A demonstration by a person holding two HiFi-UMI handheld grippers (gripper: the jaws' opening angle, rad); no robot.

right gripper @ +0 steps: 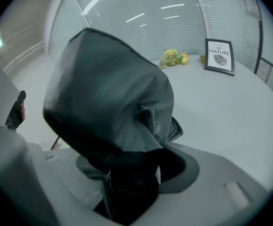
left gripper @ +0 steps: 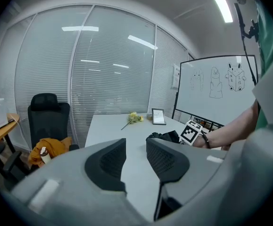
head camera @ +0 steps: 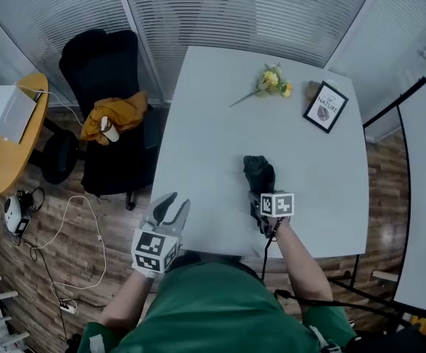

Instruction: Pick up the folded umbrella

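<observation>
The folded umbrella (head camera: 258,172) is a dark grey-black bundle lying on the white table (head camera: 220,109), a little right of the middle. My right gripper (head camera: 261,195) comes at its near end from the front edge. In the right gripper view the umbrella (right gripper: 112,93) fills the frame, and its fabric packs the gap of the right gripper (right gripper: 131,171), whose jaws press on it. My left gripper (head camera: 170,206) hovers at the table's front-left edge, open and empty. From the left gripper view the umbrella (left gripper: 164,136) lies beyond and right of the left gripper (left gripper: 135,161).
Yellow flowers (head camera: 271,79) and a small framed print (head camera: 326,107) lie at the table's far end. A black office chair (head camera: 102,72) with an orange cloth (head camera: 113,116) stands to the left, beside a round wooden table (head camera: 6,145). Cables trail on the floor. A whiteboard (left gripper: 216,86) stands right.
</observation>
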